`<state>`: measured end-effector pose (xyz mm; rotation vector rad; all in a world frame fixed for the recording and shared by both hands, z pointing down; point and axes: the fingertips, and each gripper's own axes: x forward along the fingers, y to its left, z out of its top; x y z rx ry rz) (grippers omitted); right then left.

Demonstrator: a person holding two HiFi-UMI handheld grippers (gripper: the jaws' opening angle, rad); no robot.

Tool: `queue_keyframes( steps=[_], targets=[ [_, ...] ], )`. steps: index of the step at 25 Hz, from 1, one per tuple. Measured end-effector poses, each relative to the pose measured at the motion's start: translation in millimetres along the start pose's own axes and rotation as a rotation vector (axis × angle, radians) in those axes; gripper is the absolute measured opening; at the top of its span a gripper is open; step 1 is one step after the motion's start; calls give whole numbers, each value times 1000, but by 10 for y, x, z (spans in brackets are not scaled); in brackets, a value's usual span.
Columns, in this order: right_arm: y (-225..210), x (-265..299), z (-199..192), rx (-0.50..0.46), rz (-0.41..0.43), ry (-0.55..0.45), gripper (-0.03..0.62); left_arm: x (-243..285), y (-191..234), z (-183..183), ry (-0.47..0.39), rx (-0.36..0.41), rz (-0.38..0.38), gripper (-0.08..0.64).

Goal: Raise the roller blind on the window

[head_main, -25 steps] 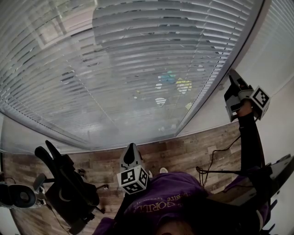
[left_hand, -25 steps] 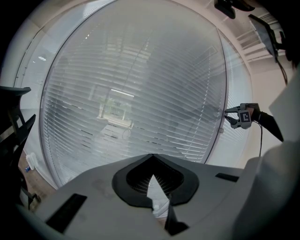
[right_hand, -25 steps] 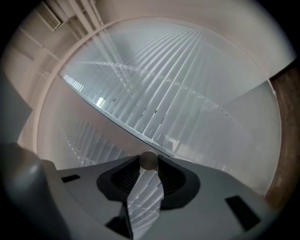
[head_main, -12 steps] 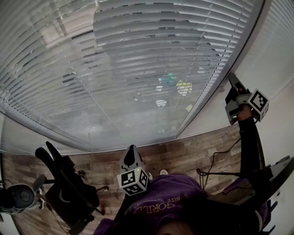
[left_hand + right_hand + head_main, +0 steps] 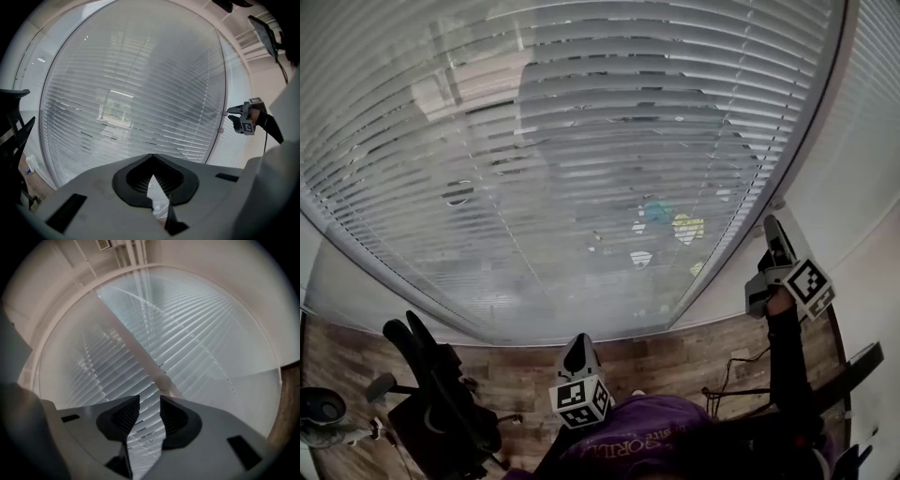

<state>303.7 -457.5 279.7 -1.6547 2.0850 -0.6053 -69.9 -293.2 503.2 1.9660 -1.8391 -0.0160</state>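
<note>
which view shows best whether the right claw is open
The right gripper view: the right claw fills the foreground, jaws apart with nothing between them. The head view shows it side-on, held up beside the blind; the left gripper view shows it small at the right edge.

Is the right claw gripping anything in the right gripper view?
No. The right claw is open, its jaws apart with nothing between them, and only the blind shows beyond.
</note>
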Motion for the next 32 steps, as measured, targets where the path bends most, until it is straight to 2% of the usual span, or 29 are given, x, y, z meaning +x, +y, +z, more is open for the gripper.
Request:
queue_keyframes(
  steps=[2,5,8,9,11,12,16,20,27,32],
  targets=[
    [274,-56,-150,-128,56,11,126,15,-1,-3,-6,6,-2,2],
    [756,-160,-615,-320,175,71,124,28,9,-35,-15,14,-10,2],
    [1124,-268,-1121,-413,244,105,123,11,21,-73,-17,18,-23,2],
    [1215,-301,-1268,-425,252,117,113,-8,27,-77,-17,18,-26,2],
    [1379,-359,-1494,-432,257,138,22,-57,37,-41,-19,13,-30,2],
    [1457,-381,-1582,-439,262,149,-2,-81,39,-8,-22,9,-31,2],
    [1703,-423,-1797,-490,301,196,-2,-142,15,113,-32,1,-24,2],
    [1719,-442,-1902,-503,333,231,-2,-126,-19,95,-30,-6,-11,2],
    [1762,-539,-2090,-528,326,251,-2,-198,108,22,-22,-9,-18,2],
    [1748,-493,-2062,-524,324,257,-2,-147,68,69,-16,-3,-24,2]
  ],
)
